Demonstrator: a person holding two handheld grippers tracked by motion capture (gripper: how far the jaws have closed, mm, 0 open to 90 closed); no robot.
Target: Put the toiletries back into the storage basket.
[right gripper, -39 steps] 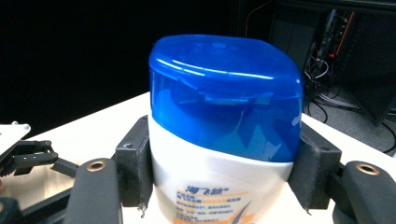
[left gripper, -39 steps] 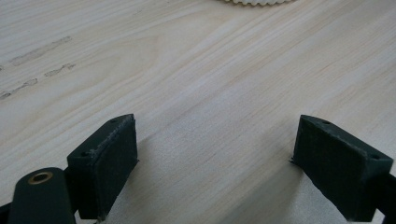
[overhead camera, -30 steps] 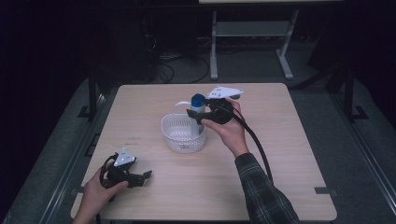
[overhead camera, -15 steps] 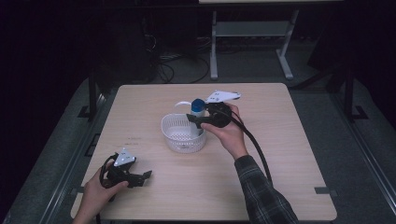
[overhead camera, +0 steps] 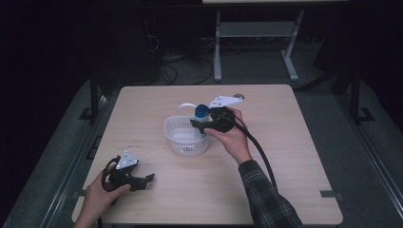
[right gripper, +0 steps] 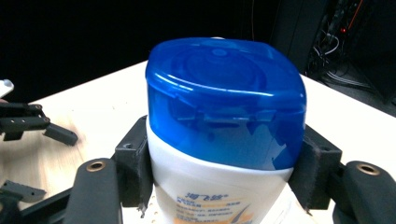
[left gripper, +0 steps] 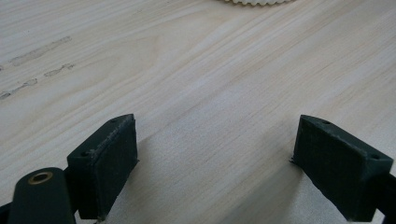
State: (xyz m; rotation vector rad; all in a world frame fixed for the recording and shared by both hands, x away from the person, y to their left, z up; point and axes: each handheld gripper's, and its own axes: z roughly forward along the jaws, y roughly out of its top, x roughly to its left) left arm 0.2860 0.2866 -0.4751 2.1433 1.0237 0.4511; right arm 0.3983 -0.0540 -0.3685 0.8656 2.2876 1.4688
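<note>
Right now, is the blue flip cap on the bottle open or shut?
Shut. In the right gripper view the blue cap lies flush on the white bottle, clamped at its neck by the right gripper.

A white bottle [right gripper: 219, 186] with a blue flip cap [right gripper: 226, 100] stands at the centre of the frame, clamped just below the cap between the right gripper's [right gripper: 222, 175] two black jaws, one pressing each side. At the left edge, farther off, the left gripper [right gripper: 28, 123] rests on the pale wooden table [right gripper: 100, 105], against a dark background.
</note>
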